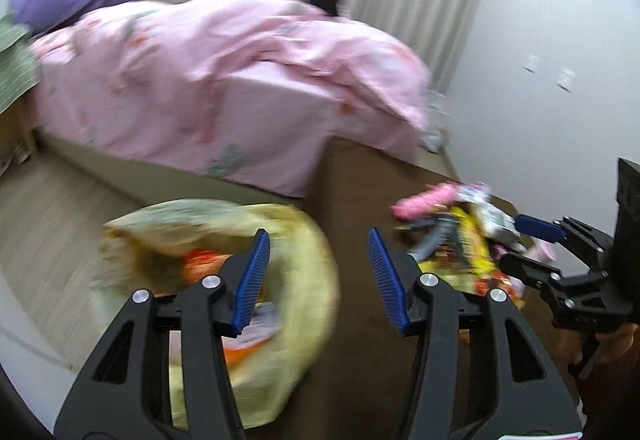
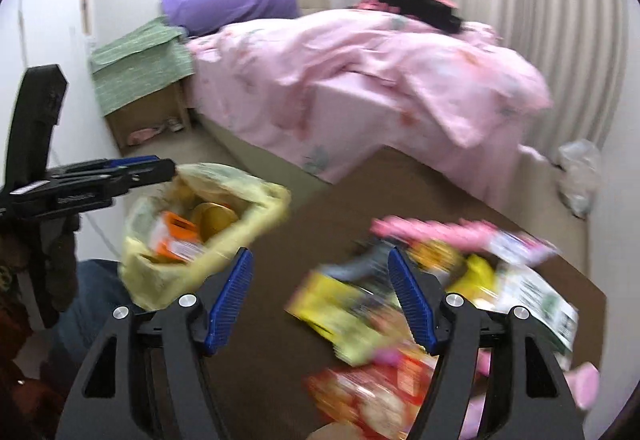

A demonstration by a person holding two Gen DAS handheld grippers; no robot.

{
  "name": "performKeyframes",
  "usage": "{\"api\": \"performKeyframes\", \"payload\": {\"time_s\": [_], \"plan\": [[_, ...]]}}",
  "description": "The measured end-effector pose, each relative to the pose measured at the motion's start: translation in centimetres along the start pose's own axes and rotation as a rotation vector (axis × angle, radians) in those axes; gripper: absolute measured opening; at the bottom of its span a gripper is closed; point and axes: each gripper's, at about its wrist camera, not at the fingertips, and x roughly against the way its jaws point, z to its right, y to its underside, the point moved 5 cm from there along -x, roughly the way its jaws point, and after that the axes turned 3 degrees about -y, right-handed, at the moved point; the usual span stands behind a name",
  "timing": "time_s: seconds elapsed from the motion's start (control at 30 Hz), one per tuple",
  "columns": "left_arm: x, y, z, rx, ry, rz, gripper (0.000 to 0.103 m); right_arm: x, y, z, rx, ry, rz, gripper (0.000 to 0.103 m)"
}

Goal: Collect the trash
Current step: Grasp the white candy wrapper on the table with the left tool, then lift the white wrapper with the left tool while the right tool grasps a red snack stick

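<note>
Your left gripper (image 1: pixel 318 276) gapes empty beside the yellow bag (image 2: pixel 200 228); your right gripper (image 2: pixel 320 296), jaws apart and empty, hovers over wrappers (image 2: pixel 400 300) on the brown worktop (image 2: pixel 280 320), bare between them.

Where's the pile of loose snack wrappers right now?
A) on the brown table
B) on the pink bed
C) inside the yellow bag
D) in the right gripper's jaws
A: the wrappers lie spread on the brown table, beside the yellow bag, and the right gripper stands open and empty above them.
</note>
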Motion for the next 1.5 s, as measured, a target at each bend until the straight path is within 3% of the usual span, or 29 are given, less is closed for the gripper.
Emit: {"api": "performKeyframes", "payload": {"time_s": [0.2,0.37,0.5,0.63,0.8,0.83,0.87,0.9,1.07,1.3,1.5], "plan": [[-4.7,-1.8,10.5,-0.222,0.23,-0.031,0.049,4.9,3.7,8.1,-0.112,0.188,0.064,0.066],[-10.7,-3.7,18.2,-0.425,0.311,-0.073,0.049,7.6,6.7,14.0,-0.169,0.324,0.068,0.066],[-15.7,-5.1,22.9,-0.576,0.382,-0.16,0.054,8.2,8.6,17.7,-0.232,0.366,0.049,0.066],[-20.9,-6.0,25.7,-0.619,0.376,-0.252,0.055,8.3,9.7,19.7,-0.277,0.393,0.054,0.066],[-26.7,-4.8,26.7,-0.602,0.282,-0.405,0.055,7.7,10.9,21.1,-0.317,0.37,0.05,0.066],[-27.3,-4.4,26.7,-0.591,0.284,-0.432,0.05,7.6,11.0,21.2,-0.317,0.364,0.048,0.066],[-27.5,-4.0,26.6,-0.583,0.289,-0.452,0.04,7.4,11.1,21.1,-0.317,0.36,0.047,0.066],[-27.5,-3.7,26.5,-0.582,0.29,-0.454,0.031,7.2,11.1,21.1,-0.309,0.354,0.044,0.066],[-25.3,-3.1,25.1,-0.543,0.275,-0.436,0.019,6.6,10.9,20.2,-0.273,0.332,0.042,0.066],[-17.7,-4.1,21.5,-0.423,0.297,-0.33,0.018,5.4,10.2,18.1,-0.258,0.277,0.056,0.066],[-10.5,-2.4,17.0,-0.319,0.271,-0.242,0.018,3.7,11.0,15.3,-0.295,0.233,0.022,0.066]]}}
